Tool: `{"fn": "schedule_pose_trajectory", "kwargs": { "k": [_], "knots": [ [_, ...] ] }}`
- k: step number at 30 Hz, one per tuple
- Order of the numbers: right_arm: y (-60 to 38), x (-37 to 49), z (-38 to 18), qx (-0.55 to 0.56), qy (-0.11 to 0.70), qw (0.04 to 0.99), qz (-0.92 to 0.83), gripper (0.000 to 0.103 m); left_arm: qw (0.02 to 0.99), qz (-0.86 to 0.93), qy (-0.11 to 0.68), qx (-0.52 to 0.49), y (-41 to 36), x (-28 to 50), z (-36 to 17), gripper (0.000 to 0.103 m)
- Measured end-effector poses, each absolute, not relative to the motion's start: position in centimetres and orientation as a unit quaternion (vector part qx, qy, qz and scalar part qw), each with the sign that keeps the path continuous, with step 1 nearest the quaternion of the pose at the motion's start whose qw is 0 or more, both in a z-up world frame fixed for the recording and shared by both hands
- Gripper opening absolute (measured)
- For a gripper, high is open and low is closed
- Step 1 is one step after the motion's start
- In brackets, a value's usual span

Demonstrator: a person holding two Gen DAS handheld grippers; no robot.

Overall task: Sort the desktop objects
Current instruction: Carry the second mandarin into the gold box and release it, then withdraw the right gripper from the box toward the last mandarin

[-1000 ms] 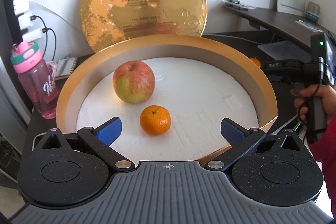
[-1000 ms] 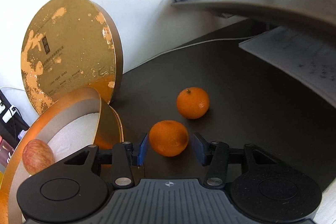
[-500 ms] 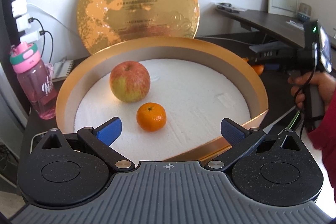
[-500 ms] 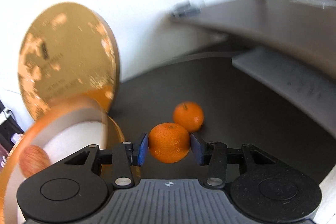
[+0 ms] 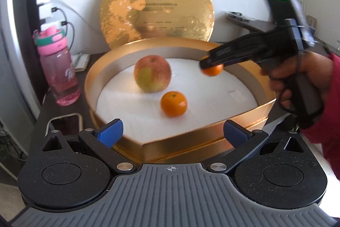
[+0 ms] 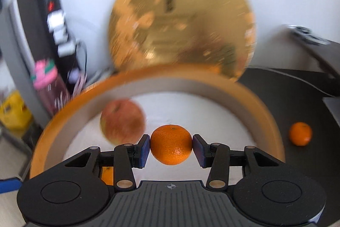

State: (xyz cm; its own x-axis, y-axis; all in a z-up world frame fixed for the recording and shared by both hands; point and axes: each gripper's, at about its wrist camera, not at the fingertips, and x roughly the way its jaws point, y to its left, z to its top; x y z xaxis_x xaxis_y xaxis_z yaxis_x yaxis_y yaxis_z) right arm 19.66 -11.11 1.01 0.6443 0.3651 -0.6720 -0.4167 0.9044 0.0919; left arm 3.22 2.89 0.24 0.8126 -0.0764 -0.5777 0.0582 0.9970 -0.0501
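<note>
At far left, one pink bottle (image 5: 57,69). One round gold box (image 5: 136,148) at centre holds one apple (image 5: 152,73) and one tangerine (image 5: 173,104). The left gripper (image 5: 172,133) is spread wide, empty. The right gripper (image 6: 171,147) clamps a second tangerine (image 6: 171,147) above the box. A third tangerine (image 6: 300,133) lies on the desk, lower right. The gold lid's (image 5: 157,7) print is too blurred to read.

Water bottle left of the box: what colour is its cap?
The water bottle has a pink cap with a green band, sharpest in the left wrist view.

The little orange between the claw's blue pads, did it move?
Yes. The small round orange left the dark desk and now hangs over the round gold box.
</note>
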Motion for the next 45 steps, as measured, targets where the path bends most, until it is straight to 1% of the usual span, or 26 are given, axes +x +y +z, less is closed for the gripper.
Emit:
{"fn": "schedule_pose_trajectory", "kwargs": {
  "k": [9,17,18,20,24,26,29,39,41,45],
  "knots": [
    [-6.6,22.7,-1.3,-0.081,0.424,0.881,0.195,0.045,0.949,-0.035,0.312,-0.030,5.0,2.0,-0.8,0.103],
    [-5.8,22.7,-1.6,-0.095,0.434,0.876,0.187,0.047,0.949,-0.039,0.312,-0.036,5.3,1.8,-0.9,0.103],
    [-5.9,22.5,-1.5,-0.094,0.432,0.877,0.187,0.048,0.949,-0.038,0.311,-0.036,5.3,1.7,-0.9,0.103],
    [-6.3,22.0,-1.1,-0.087,0.426,0.881,0.184,0.057,0.949,-0.037,0.310,-0.036,5.2,1.6,-0.8,0.103],
    [-7.4,20.4,-0.1,-0.071,0.411,0.890,0.182,0.061,0.949,-0.036,0.310,-0.034,4.9,1.2,-0.6,0.103],
    [-8.1,19.2,0.4,-0.059,0.402,0.895,0.184,0.066,0.949,-0.036,0.310,-0.033,4.7,1.0,-0.6,0.103],
    [-9.4,16.9,1.5,-0.041,0.383,0.902,0.196,0.071,0.949,-0.035,0.310,-0.032,4.5,0.8,-0.4,0.103],
    [-14.2,11.1,3.7,0.048,0.341,0.916,0.206,0.077,0.951,-0.033,0.307,-0.023,2.9,-0.6,0.4,0.103],
    [-14.7,10.5,3.8,0.054,0.340,0.916,0.206,0.080,0.951,-0.034,0.305,-0.020,2.5,-1.1,0.6,0.103],
    [-15.3,9.4,3.9,0.056,0.336,0.918,0.204,0.082,0.953,-0.033,0.301,-0.008,1.9,-2.1,0.8,0.103]
  ]
}}
